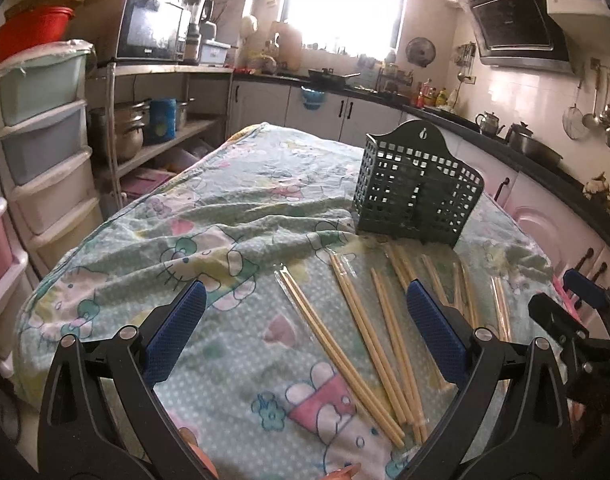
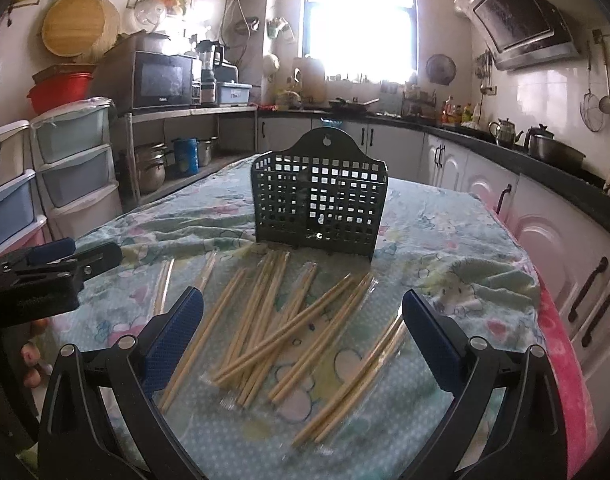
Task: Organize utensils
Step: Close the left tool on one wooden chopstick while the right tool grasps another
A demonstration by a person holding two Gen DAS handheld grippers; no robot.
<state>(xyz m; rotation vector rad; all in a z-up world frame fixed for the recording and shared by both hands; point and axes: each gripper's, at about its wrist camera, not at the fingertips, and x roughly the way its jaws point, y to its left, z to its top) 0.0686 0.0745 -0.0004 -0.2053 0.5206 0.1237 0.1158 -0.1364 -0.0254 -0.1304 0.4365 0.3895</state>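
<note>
Nothing appears sorted yet. The dark green perforated utensil holder stands upright toward the far middle of the table, and no stick can be seen poking above its rim, so by the look of it every pair is still to be loaded. The chopsticks, pale wooden pairs in clear plastic sleeves, lie scattered flat in a loose fan just in front of the holder, some crossing one another.

Both tools hang over the near edge of the table with nothing between their blue pads: the left gripper is spread wide above the leftmost pairs, and the right gripper is spread wide above the middle of the pile (neither touches a stick, as far as can be judged).

The table wears a rumpled cartoon-print cloth, whose folds could snag a thin stick. Around it is a home kitchen: a bright window, a microwave on a shelf, stacked plastic drawers, a range hood and hanging ladles.
</note>
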